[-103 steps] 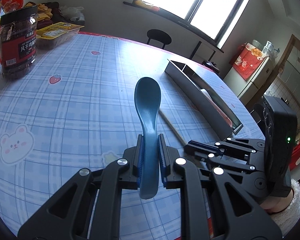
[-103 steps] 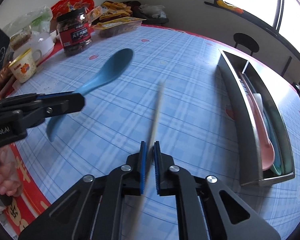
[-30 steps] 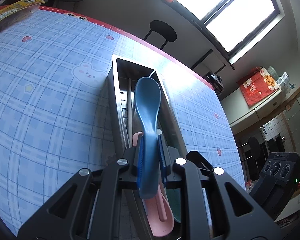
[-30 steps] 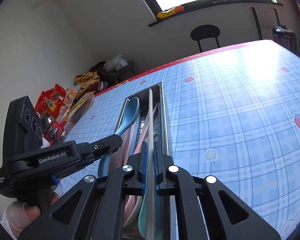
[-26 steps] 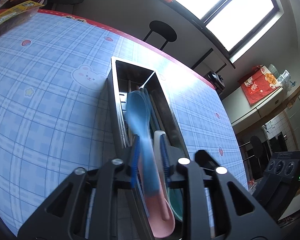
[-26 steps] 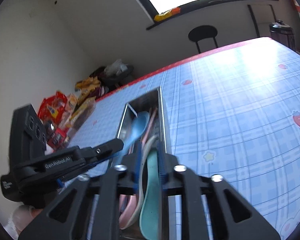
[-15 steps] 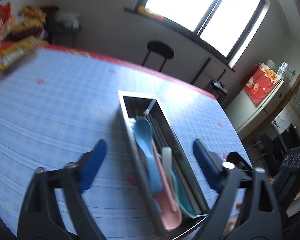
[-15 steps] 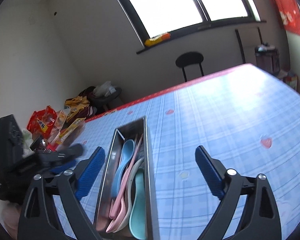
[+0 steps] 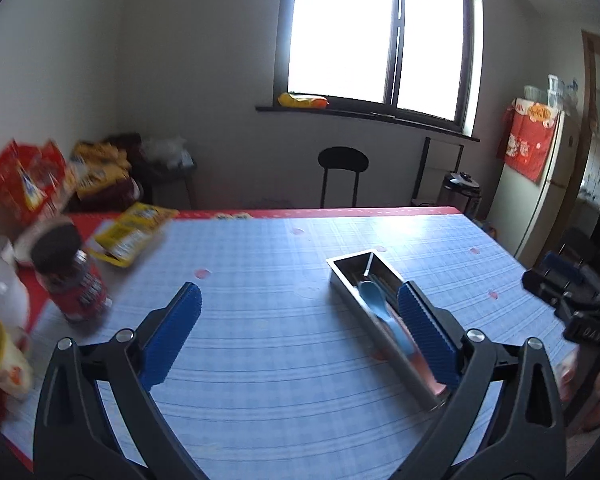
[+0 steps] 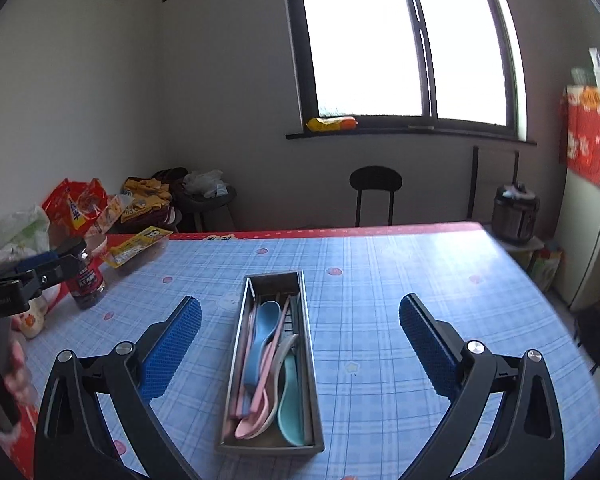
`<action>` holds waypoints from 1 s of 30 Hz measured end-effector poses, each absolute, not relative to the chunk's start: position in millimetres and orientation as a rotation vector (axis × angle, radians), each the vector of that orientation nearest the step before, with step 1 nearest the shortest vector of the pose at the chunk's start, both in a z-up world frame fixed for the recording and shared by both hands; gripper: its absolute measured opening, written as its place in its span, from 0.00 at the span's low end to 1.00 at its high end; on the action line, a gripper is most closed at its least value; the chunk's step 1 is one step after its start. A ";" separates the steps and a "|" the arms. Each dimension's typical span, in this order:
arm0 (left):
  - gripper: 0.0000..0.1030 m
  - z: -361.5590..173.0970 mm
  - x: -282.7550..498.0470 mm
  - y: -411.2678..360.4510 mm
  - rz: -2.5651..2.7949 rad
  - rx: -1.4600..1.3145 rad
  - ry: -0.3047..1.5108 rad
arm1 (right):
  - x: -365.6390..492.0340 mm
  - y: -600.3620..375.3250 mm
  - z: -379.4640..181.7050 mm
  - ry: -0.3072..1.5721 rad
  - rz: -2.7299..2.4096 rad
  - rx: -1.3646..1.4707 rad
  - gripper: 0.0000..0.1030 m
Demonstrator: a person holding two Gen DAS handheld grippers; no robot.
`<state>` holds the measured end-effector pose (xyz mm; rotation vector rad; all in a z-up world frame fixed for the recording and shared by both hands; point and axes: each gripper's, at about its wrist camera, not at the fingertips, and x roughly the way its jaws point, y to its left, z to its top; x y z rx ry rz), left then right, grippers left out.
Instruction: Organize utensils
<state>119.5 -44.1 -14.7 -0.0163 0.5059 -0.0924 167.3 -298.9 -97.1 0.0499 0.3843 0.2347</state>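
A long steel utensil tray [image 10: 311,332] lies on the blue checked table. In it are a blue spoon [image 10: 265,328], a pink spoon [image 10: 256,412], a teal spoon [image 10: 290,404] and chopsticks [image 10: 278,334]. My right gripper [image 10: 300,346] is open and empty, raised above the tray. My left gripper [image 9: 298,334] is open and empty, to the left of the tray [image 9: 356,300], where the blue spoon [image 9: 374,300] shows. The left gripper also shows at the left edge of the right wrist view [image 10: 40,270].
A dark jar with a red label [image 9: 70,280] stands at the table's left edge beside snack packets [image 9: 130,236] and a cup [image 9: 0,352]. A black stool [image 10: 375,182] stands beyond the far edge. The table's red border [image 10: 340,234] marks its edges.
Both grippers opened and let go: the blue spoon and the chopstick now lie in the tray. Both grippers then pulled back and up from the tray.
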 end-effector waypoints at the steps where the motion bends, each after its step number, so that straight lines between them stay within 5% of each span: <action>1: 0.94 -8.3 109.7 -40.9 -0.084 0.008 0.495 | 159.8 -295.7 -91.2 0.375 0.233 0.037 0.94; 30: 0.94 22.1 15.2 -2.5 -0.122 0.072 0.387 | 63.0 -239.4 -44.2 0.346 0.173 -0.062 0.94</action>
